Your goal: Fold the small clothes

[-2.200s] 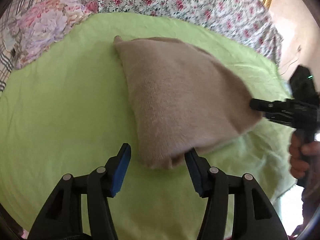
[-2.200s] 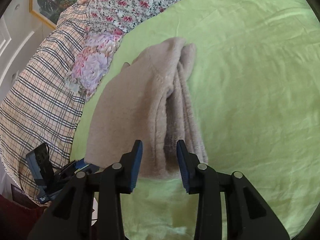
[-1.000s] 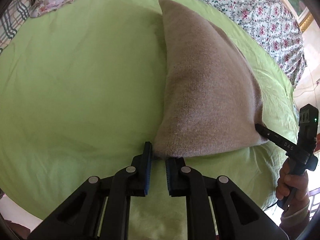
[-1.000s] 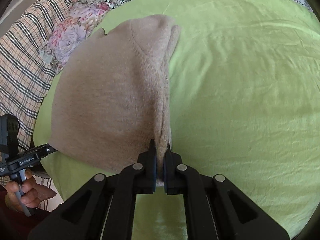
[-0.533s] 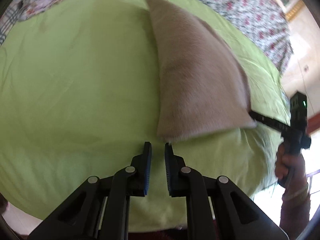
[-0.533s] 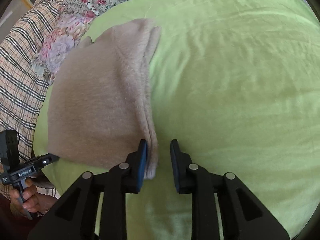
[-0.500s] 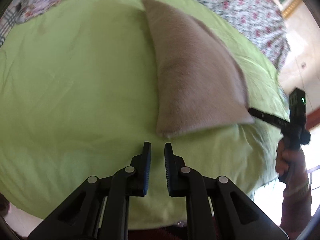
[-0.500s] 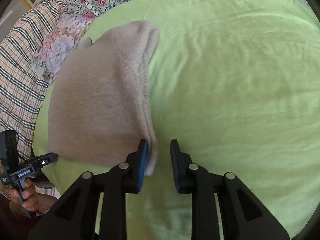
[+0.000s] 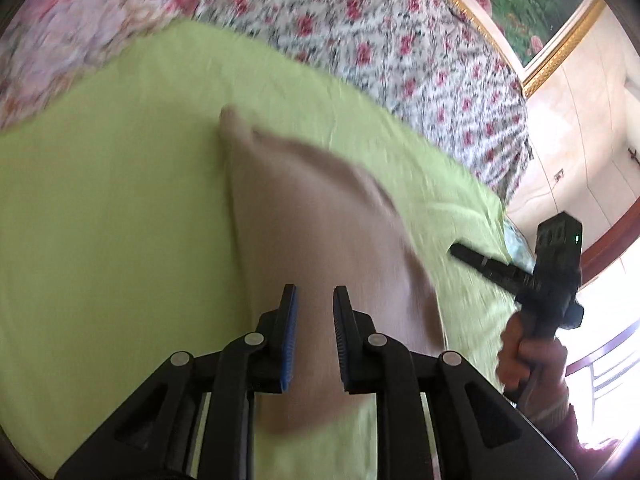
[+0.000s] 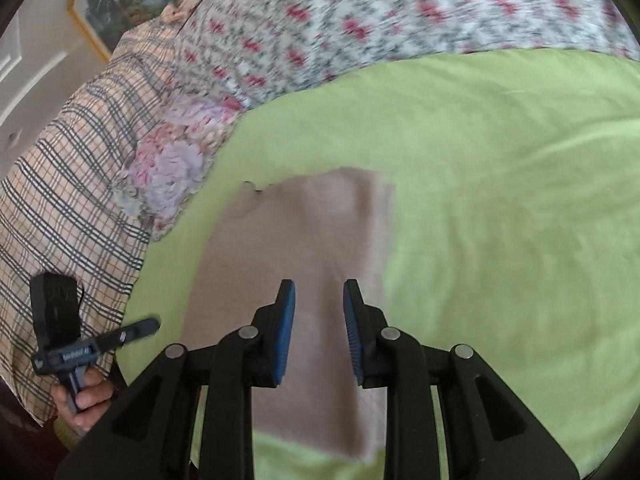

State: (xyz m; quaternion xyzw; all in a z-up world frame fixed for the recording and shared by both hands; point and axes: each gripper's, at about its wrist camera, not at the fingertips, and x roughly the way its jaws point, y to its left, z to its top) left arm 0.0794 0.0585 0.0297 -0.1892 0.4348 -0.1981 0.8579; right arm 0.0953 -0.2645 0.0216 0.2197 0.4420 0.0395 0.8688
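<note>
So the folded beige knit garment (image 9: 320, 216) is lying flat on the lime green sheet (image 9: 112, 208), which is the thing to orient by: the garment sits toward the near edge of that sheet, with its far corner pointing up toward the floral bedding (image 9: 360, 32) past the sheet's far edge. Both frames are pretty motion-blurred, so the knit detail is mush. The left gripper (image 9: 314, 320) hangs above the near part of the garment with its blue-padded jaws only narrowly apart and opening a bit; nothing's pinched between them, the fabric is just behind the gap. Same deal with the right gripper (image 10: 319, 320): narrow gap, jaws empty, cloth lying below rather than between the pads. From the left wrist view you can see the right gripper out past the sheet's right side, off the garment's right edge, gripped by a hand (image 9: 524, 352). From the right wrist view the left gripper (image 10: 144, 327) pokes in at the sheet's left edge, just short of the garment, and behind it a plaid blanket (image 10: 68, 208) and a flowered pillow (image 10: 176, 168) lie off the sheet's left side.
</note>
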